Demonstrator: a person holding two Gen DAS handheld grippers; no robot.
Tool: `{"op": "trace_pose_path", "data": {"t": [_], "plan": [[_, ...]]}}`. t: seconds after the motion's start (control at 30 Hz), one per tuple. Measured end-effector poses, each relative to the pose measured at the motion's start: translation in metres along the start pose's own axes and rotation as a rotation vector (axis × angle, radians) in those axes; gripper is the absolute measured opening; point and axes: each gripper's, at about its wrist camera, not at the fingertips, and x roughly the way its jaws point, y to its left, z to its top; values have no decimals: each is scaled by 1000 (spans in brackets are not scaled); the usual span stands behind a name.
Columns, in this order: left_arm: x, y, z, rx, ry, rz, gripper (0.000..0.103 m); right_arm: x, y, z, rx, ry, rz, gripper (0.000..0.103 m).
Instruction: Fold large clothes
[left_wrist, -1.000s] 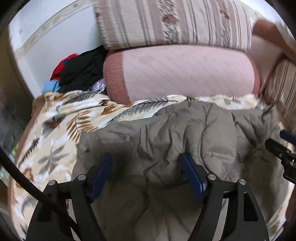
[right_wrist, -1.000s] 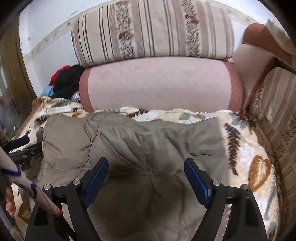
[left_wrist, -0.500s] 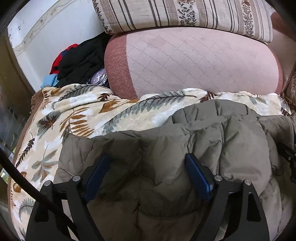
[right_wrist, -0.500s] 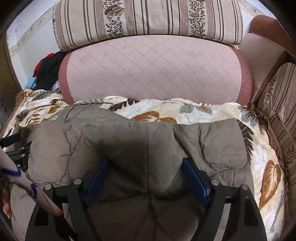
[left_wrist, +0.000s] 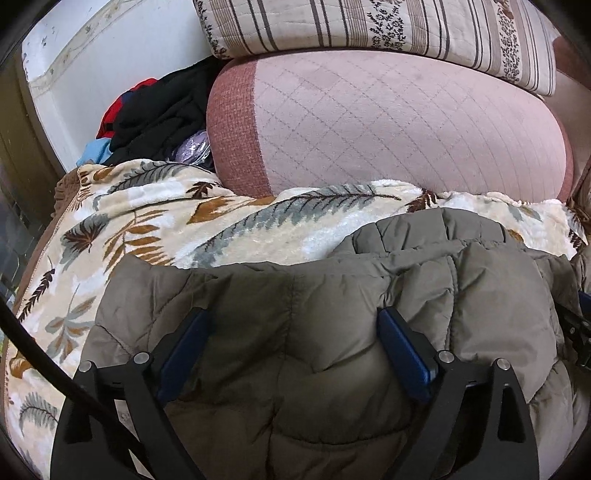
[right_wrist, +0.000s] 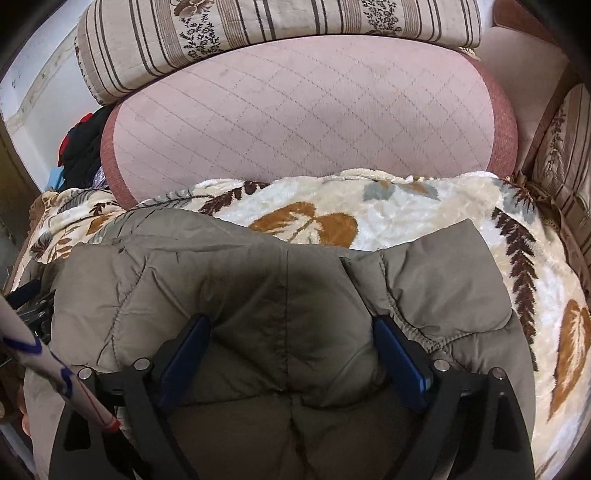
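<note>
The olive padded jacket (left_wrist: 332, 332) lies folded on the leaf-print blanket (left_wrist: 147, 221) in front of the pink cushion (left_wrist: 388, 129), and both the left claw (left_wrist: 291, 350) and the right claw (right_wrist: 291, 350) are opening, released from the cloth bulging between their blue pads. To finish this fold well, I'd lift both straight off together so the top layer doesn't drag. Only the right view shows the elastic cuff (right_wrist: 424, 328) and the far corner; the left shows the clothes pile (left_wrist: 155, 114).

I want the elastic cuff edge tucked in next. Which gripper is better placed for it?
The right gripper, probably. Its jaws are opening over the olive jacket, and the gathered cuff edge lies beside its fingers. The left gripper, also opening, shows only plain quilted panels.
</note>
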Motion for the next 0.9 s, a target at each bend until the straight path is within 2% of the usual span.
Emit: {"op": "trace_pose_path", "data": {"t": [0.23,0.37,0.5,0.63,0.8,0.9], "plan": [[-1,2,-1,-9,-2,-5,93,3,0,-3,-1,-12,-4,95],[-15,8,1,0,-3,4,92,-1,2,0,-12,0,-34,95],[-45,20,2,32,-61,43,92,-24,2,4,-30,-13,-75,95],[-63,43,5,6,-92,57,92,-47,-9,6,-30,-62,-116,95],[-52,70,1,-46,-59,73,92,-44,-34,7,30,-40,-148,95],[-32,85,-6,-87,-10,68,92,-34,-44,4,51,-20,-152,95]]}}
